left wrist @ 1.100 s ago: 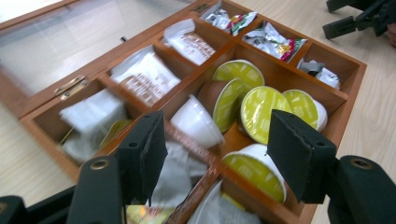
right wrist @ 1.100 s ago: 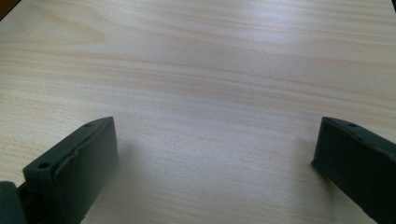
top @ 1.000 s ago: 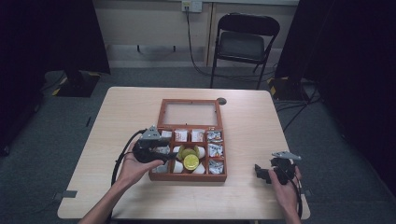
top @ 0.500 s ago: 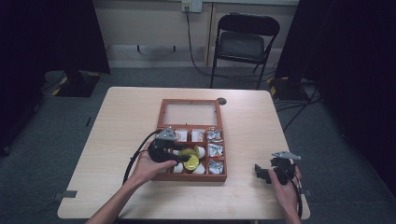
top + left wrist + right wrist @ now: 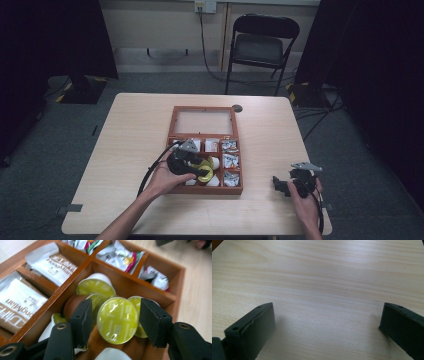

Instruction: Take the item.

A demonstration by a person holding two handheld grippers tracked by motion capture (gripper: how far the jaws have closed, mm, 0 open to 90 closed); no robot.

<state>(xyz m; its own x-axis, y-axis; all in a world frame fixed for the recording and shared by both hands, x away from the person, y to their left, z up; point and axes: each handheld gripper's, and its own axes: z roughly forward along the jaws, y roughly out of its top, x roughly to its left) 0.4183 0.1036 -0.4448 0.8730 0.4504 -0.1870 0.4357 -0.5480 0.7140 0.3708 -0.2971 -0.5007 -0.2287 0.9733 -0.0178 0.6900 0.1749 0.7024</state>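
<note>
Green-lidded coffee capsule (image 5: 117, 320) lies among others in a front compartment of the wooden box (image 5: 173, 120), framed by the left gripper's (image 5: 115, 322) just-narrowing, not-yet-touching jaws; next comes squeezing and lifting, while the right gripper (image 5: 327, 322) rests open over the table (image 5: 130, 130).

I see a black chair (image 5: 266, 42) behind the table (image 5: 125, 150), and white sachets (image 5: 18, 301) beside foil packets (image 5: 120, 256).
</note>
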